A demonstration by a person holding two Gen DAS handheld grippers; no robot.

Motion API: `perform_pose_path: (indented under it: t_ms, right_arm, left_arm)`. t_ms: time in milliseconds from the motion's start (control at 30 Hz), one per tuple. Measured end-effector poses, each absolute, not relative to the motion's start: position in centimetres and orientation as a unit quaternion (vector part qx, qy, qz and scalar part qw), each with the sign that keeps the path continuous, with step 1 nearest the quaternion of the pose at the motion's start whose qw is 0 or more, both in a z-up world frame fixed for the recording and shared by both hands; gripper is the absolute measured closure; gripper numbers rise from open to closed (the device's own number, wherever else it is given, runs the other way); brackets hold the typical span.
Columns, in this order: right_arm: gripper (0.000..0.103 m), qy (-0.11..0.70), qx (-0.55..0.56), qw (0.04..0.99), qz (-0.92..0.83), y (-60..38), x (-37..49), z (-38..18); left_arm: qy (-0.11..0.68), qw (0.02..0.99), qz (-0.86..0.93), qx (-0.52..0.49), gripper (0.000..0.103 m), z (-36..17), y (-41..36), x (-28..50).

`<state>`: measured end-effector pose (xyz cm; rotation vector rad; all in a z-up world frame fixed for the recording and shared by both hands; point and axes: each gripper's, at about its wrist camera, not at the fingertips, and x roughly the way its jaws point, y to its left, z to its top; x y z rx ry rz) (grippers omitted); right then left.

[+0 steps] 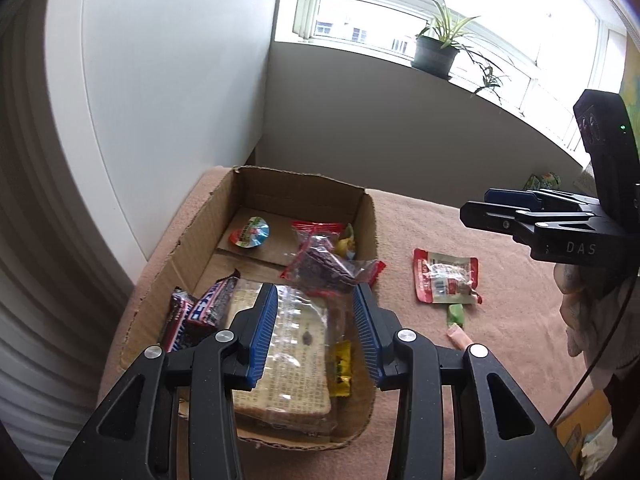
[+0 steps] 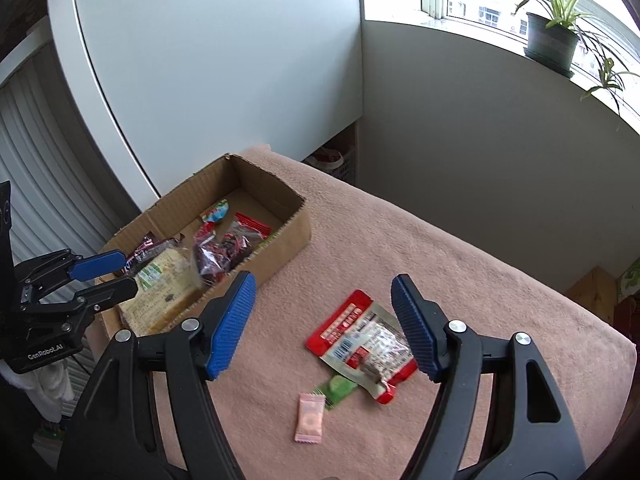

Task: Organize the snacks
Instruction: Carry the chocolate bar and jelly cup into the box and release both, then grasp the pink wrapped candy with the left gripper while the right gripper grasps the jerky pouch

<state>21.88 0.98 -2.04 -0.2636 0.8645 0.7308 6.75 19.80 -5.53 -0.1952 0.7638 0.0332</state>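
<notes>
Pink cloth covers the counter (image 2: 460,264), and on its left part stands a cardboard box (image 2: 286,236) that already keeps several snacks, the biggest of them a cracker pack (image 1: 288,360). Over this box hang the left tongs (image 1: 316,336), parted a little and empty. Outside the box three snacks wait on the cloth: a red and clear pouch (image 2: 364,336), a green candy (image 2: 340,388) just beside it, and a pink candy (image 2: 310,418) near them. The right tongs (image 2: 324,326) hang above the pouch, wide apart and holding nothing. The pouch looks light, thin and crinkly, probably slippery; a pinch across its flat red edge seems safest. The candies are small and will need an exact pinch.
</notes>
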Motion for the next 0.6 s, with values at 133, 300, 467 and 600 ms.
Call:
perform_pose_path:
  t_ms: [133, 300, 467, 600]
  right_arm:
    - [0.030, 0.426, -0.116, 0.832, 0.335, -1.7, 22.8, -3.1]
    - [0.030, 0.448, -0.105, 0.820, 0.340, -3.5, 23.0, -4.3]
    - [0.030, 0.464, -0.106, 0.810, 0.342, -4.0, 22.6, -6.0]
    - [0.030, 0.476, -0.110, 0.803, 0.342, -3.9, 23.3, -7.2]
  left_arm:
    - [0.374, 0.922, -0.011, -0.095, 0.065, -5.5, 17.4, 6.7]
    - [0.388, 0.916, -0.044, -0.093, 0.065, -6.3, 14.1, 6.7]
    - [0.406, 0.907, -0.067, -0.090, 0.065, -7.6, 11.7, 6.9]
    - [0.421, 0.899, -0.079, -0.097, 0.065, -8.7, 10.6, 7.3]
